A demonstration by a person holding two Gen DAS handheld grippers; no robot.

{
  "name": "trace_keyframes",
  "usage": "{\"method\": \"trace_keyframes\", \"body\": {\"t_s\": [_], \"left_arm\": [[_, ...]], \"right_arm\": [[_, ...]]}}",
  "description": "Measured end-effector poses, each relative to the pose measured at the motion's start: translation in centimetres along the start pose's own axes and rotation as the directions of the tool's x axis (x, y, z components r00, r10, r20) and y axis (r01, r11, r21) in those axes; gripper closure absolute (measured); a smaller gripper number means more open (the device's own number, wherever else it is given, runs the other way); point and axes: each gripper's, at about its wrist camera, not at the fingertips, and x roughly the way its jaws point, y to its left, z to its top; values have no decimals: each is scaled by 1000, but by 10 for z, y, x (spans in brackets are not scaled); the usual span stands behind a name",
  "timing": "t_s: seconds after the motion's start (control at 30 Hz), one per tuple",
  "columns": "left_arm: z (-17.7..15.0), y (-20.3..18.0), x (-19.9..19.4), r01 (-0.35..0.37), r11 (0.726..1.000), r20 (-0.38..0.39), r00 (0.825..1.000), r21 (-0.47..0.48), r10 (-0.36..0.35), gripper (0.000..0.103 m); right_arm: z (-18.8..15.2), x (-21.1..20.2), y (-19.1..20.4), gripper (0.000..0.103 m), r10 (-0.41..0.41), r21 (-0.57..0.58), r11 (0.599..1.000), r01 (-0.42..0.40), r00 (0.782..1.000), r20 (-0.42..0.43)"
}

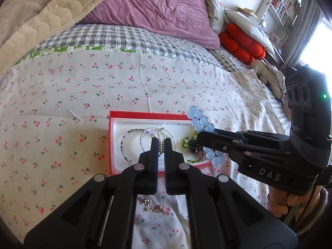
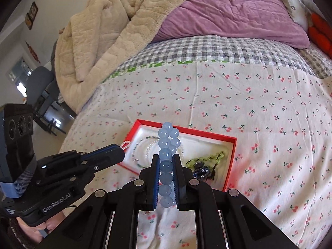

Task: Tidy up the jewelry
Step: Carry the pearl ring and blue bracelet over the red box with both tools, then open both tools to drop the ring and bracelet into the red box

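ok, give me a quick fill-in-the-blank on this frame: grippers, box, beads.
1. The right hand-held gripper is shut on a bracelet of ____ beads.
2. The box holding the jewelry has a ____ rim.
3. The left hand-held gripper pinches a small ring of ____ beads.
4. The box rests on cloth printed with ____.

Missing: blue; red; pink; cherries

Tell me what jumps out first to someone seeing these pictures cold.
The blue bead bracelet stands out, clamped in the right gripper above the red box of bracelets on the cherry-print sheet. The left gripper pinches a small pearl ring beside it. Behind lies a purple pillow.
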Motion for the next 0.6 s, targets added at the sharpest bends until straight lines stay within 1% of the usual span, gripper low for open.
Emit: {"method": "trace_keyframes", "body": {"t_s": [0.1, 0.2, 0.4, 0.5, 0.53, 0.6], "left_arm": [[-1, 4, 15, -8, 1000, -34, 999, -13, 8, 97], [-3, 8, 25, -29, 999, -64, 998, -15, 28, 97], [-2, 11, 26, -43, 999, -66, 997, -6, 43, 97], [-2, 10, 25, -48, 999, -63, 997, 0, 48, 97], [-1, 9, 25, -47, 999, -68, 997, 7, 47, 97], [-2, 9, 24, -54, 998, -70, 996, 9, 55, 90]], "right_arm": [[3, 15, -6, 91, -18, 14, 1000, 18, 1000, -25], [3, 24, -10, 91, -17, 20, 1000, 18, 999, -47], [1, 37, -5, 91, -19, -5, 1000, 19, 997, -75], [1, 34, -6, 89, 15, 20, 1000, -14, 998, -60], [2, 32, -6, 87, 36, 32, 999, -34, 998, -52], [4, 23, -6, 85, 72, 44, 996, -71, 997, -28]]}}
